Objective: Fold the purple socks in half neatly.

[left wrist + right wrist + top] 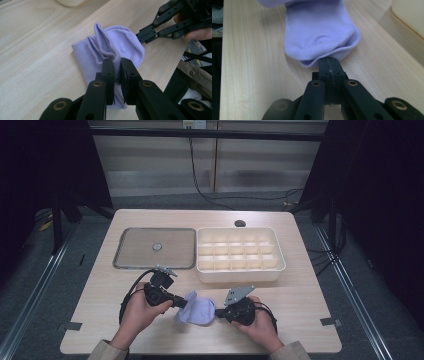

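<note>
Lavender sock (196, 312) lies bunched on the wooden surface (95, 290) near its front edge, midway between the two hands and in front of the cream compartment tray (239, 272). From the high view the left gripper (181, 303) meets the sock's left end and the right gripper (218, 314) its right end; a flat grey-rimmed lid (154, 248) lies left of the tray, toward the back edge.

Along the left gripper (117, 65), the gripper's own view gives what the high view cannot: its fingers (108, 72) stand close together with a fold of the sock (120, 42) pinched between them, just below the ribbed cuff, which puckers into ridges. The other gripper (143, 36) appears farther off, biting the sock's far edge with its tips pressed together, the person's hand (197, 33) behind it.

From the right gripper (329, 63), the view along it shows its fingers (324, 67) fully closed, pad against pad, clamping the thin rounded hem of the sock (319, 32). A corner of the tray (409, 15) sits at the upper right there.
</note>
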Tool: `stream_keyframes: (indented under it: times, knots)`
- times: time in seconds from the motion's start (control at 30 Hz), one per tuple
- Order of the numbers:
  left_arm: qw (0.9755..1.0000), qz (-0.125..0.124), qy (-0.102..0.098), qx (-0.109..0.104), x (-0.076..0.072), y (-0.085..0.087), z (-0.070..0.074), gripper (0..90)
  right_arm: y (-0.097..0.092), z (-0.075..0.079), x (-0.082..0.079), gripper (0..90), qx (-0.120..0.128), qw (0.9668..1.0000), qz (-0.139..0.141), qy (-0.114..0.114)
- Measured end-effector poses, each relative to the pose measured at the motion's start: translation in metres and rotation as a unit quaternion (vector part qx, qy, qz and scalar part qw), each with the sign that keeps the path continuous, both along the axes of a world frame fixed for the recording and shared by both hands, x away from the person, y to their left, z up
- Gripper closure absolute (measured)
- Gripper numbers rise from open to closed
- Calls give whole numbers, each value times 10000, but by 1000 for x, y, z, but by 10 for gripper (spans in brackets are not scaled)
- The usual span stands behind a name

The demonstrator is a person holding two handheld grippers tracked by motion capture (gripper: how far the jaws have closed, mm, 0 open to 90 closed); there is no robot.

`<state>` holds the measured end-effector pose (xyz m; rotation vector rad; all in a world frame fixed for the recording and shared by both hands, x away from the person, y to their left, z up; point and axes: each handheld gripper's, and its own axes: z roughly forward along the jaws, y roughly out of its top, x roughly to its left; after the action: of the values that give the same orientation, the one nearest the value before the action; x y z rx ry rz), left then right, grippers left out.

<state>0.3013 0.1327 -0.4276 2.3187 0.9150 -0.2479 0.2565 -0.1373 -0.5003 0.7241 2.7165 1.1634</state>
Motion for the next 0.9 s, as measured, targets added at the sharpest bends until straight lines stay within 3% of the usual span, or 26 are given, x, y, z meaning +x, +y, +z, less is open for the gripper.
stream_keyframes:
  times: [0.9]
  knots:
    - [9999, -126, 67, 88, 2, -17, -3, 823, 5, -1, 0, 898, 105, 9999, -28, 78]
